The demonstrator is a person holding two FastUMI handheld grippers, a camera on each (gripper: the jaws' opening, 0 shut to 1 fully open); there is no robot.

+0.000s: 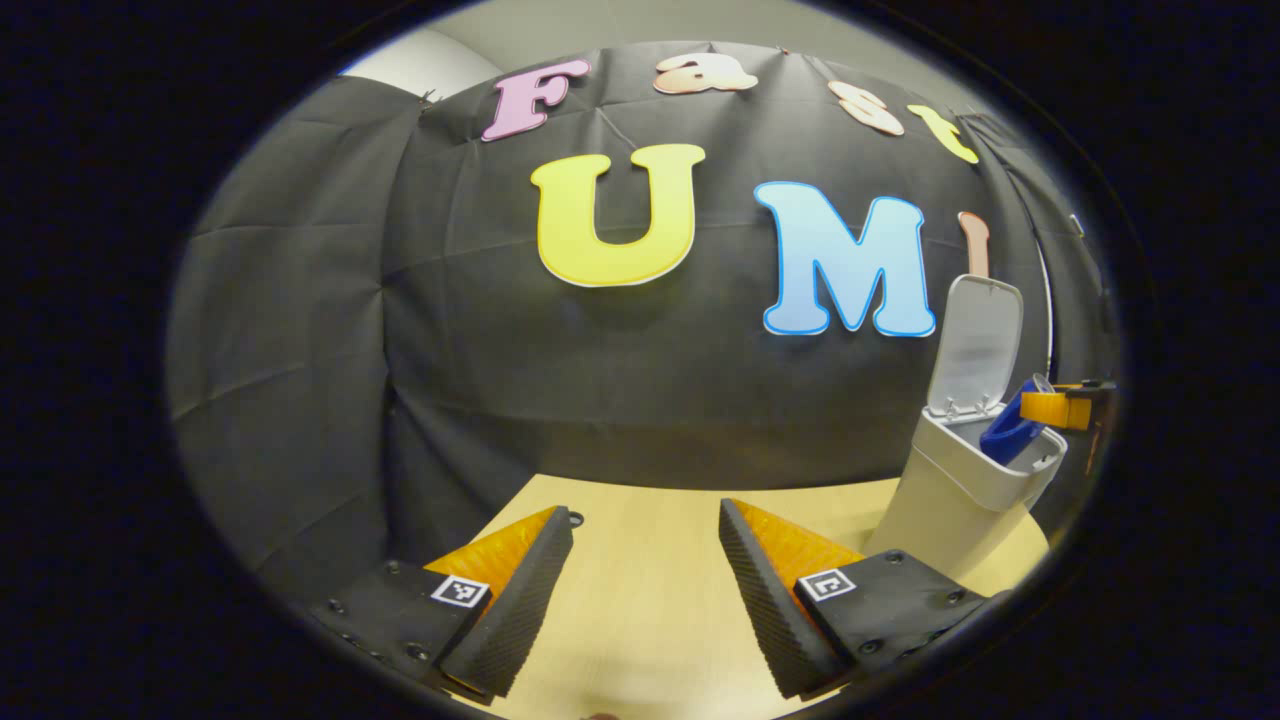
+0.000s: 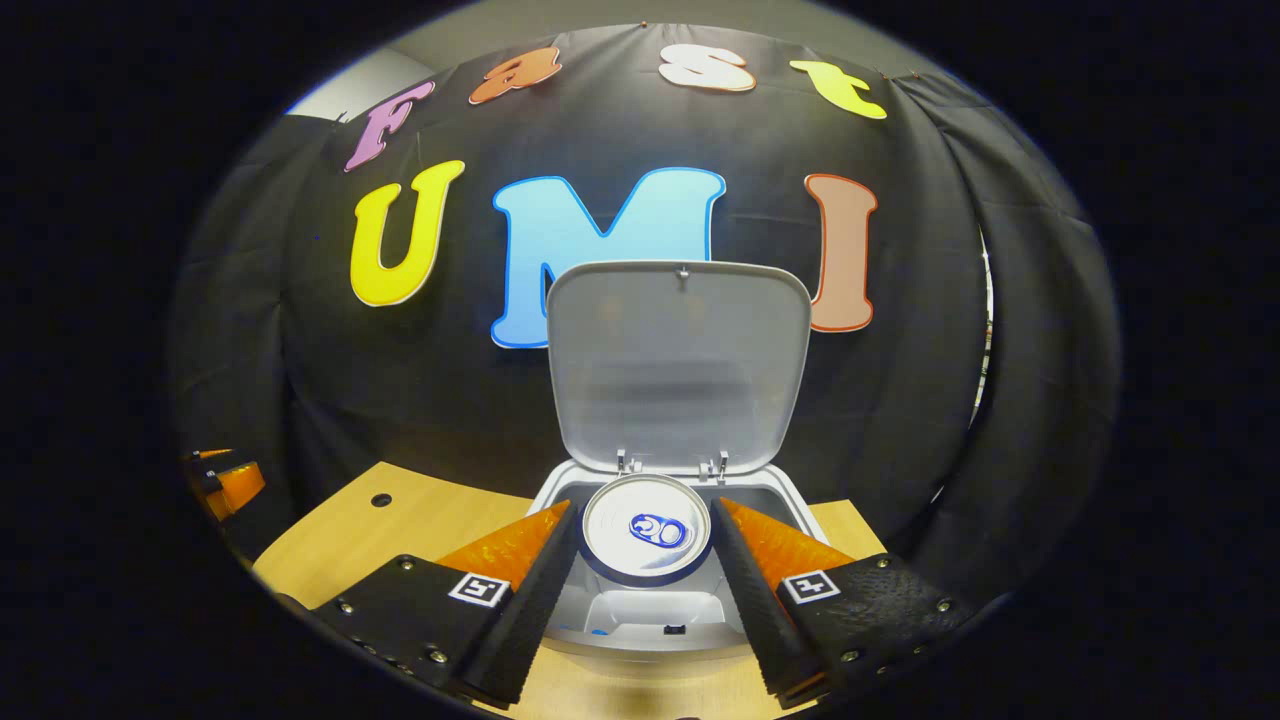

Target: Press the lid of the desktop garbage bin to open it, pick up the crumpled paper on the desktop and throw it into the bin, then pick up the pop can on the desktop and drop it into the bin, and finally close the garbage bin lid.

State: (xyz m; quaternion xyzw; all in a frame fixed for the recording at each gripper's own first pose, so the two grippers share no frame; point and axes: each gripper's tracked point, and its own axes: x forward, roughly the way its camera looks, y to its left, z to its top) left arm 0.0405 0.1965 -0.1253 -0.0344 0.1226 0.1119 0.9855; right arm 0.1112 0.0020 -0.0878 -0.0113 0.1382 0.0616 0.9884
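The right tongs (image 2: 645, 535) grip the can (image 2: 646, 542) over the open bin (image 2: 795, 500); next, release it. Left tongs (image 1: 645, 590) hang open.

No readable words, brands or numbers anywhere apart from the wall. Each claw finger base carries a small square black-and-white coded marker (image 1: 460, 591), at about 7 and 5 o'clock; nothing legible on them.

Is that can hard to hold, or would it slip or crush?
Probably light: the right gripper holds the pop can over the open bin by its sides alone. Its smooth round wall could slip, and thin metal may dent under hard squeezing.
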